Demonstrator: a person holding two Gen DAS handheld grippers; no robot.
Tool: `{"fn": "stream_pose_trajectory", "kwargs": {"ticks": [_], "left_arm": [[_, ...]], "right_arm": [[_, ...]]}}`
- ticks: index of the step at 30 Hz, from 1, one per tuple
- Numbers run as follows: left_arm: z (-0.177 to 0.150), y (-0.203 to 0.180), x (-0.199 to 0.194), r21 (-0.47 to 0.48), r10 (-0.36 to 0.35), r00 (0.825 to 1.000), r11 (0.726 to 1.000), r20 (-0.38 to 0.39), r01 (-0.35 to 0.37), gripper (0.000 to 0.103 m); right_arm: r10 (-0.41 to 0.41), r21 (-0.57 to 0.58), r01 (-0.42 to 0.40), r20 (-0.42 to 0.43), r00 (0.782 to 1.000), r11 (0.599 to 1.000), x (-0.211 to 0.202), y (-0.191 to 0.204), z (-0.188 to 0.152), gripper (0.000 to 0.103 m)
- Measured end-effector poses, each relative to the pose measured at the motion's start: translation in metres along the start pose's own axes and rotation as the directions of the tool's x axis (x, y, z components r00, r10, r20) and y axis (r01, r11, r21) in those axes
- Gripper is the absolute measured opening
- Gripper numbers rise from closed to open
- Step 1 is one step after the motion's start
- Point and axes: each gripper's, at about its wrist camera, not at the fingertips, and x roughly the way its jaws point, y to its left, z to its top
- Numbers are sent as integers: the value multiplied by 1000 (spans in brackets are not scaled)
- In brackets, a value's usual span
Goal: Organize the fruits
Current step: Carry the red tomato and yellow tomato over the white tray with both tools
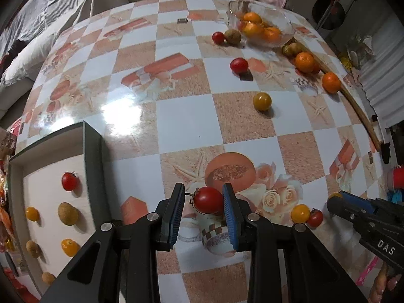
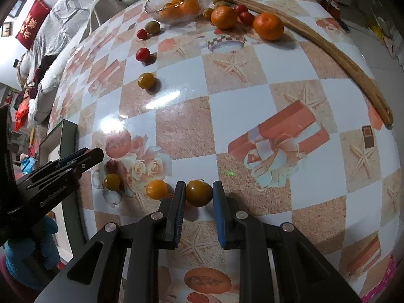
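Both grippers point steeply down at a table [image 1: 181, 116] covered in a glossy checked cloth. The left gripper [image 1: 203, 202] has a red tomato [image 1: 209, 200] between its blue pads; the right pad presses on it, while a slim gap shows at the left pad, where only the stem reaches. The right gripper [image 2: 199, 193] is clamped on a yellow-brown tomato [image 2: 199, 193], both pads touching its sides. Just left of that gripper lie a yellow tomato [image 2: 157, 189] and another yellow tomato [image 2: 111, 181], close to the left gripper's tip. At the near left a dark-rimmed tray [image 1: 92, 151] holds a red tomato [image 1: 69, 181], two yellow ones and several brown fruits, spaced apart; its right wall stands close beside the left gripper. The middle of the table is open, with only a yellow tomato [image 1: 262, 101] and a red tomato [image 1: 238, 65] on it. At the far right a glass bowl [image 1: 285, 22] holds oranges, with two loose oranges [image 1: 305, 62] near a wooden stick [image 2: 328, 50] that runs along the table's right edge.
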Motion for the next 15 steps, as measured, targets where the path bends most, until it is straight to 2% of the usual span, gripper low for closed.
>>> {"fn": "stream_pose_trajectory", "kwargs": {"ticks": [15], "left_arm": [[-11,19,-36,-46,3,998,999,66,0,32]], "right_arm": [[25,-67,-23,21,999,997,-12,29,13,24]]}}
